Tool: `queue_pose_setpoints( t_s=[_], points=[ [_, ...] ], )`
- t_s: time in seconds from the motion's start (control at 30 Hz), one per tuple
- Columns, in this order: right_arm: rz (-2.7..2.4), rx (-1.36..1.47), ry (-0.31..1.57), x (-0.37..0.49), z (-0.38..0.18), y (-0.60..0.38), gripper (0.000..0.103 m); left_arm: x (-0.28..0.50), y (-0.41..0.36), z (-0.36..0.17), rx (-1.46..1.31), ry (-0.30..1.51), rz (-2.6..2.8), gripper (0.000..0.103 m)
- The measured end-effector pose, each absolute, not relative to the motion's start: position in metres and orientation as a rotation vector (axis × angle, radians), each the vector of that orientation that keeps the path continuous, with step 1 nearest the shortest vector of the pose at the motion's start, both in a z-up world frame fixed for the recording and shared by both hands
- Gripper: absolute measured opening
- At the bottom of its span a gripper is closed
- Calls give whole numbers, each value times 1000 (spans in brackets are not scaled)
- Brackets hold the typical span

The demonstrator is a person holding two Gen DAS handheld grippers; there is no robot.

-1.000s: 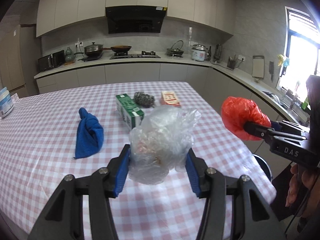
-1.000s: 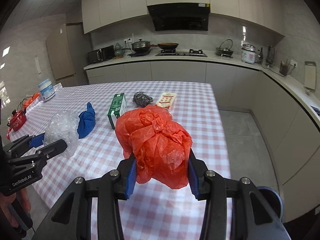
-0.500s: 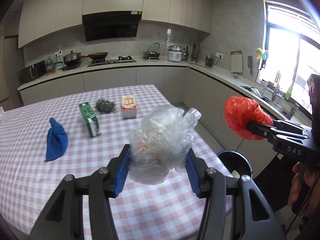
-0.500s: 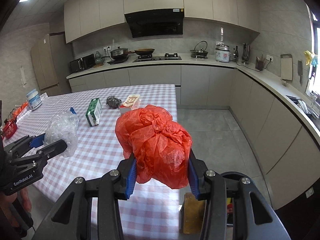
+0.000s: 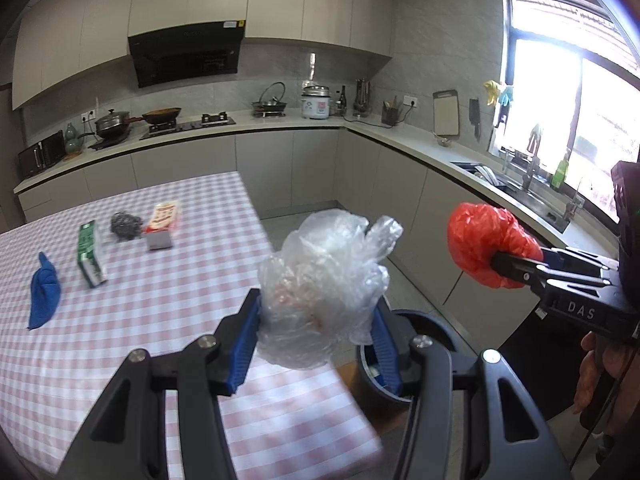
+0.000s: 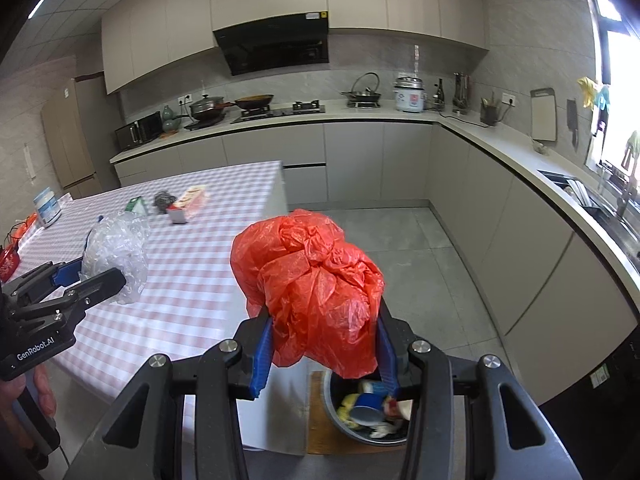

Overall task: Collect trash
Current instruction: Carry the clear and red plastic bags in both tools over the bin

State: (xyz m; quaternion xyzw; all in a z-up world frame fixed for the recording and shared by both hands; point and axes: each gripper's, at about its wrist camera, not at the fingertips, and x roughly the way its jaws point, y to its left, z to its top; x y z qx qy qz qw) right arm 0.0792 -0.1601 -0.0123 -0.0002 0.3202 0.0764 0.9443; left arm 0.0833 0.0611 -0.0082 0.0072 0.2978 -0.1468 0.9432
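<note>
My left gripper [image 5: 316,344] is shut on a crumpled clear plastic bag [image 5: 326,288] and holds it in the air over the table's near right corner. My right gripper [image 6: 324,356] is shut on a crumpled red plastic bag [image 6: 312,288], held off the table's end above the floor. A dark round trash bin [image 6: 368,408] with several pieces of rubbish in it stands on the floor just below the red bag; in the left wrist view the trash bin [image 5: 424,324] shows behind the right finger. The red bag [image 5: 486,250] also appears at that view's right, and the clear bag [image 6: 114,254] at the right wrist view's left.
On the pink checked table [image 5: 132,320] lie a blue cloth [image 5: 44,290], a green carton [image 5: 91,252], a steel scourer [image 5: 126,224] and a red-and-white box [image 5: 162,224]. Grey cabinets and a counter [image 6: 520,200] run along the back and right. A person's hand [image 5: 596,368] holds the right gripper's handle.
Both grippers have swung to the right, off the middle of the table toward its end, each still holding its bag. The trash bin on the floor has come into view below them.
</note>
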Motion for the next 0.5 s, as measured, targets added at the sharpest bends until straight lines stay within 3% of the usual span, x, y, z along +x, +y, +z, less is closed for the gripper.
queue_pose_setpoints(
  t_s=[0.5],
  points=[
    [142,9,716,92,-63,-292,46,100,-66,-56,-1,704,-329,54]
  ],
)
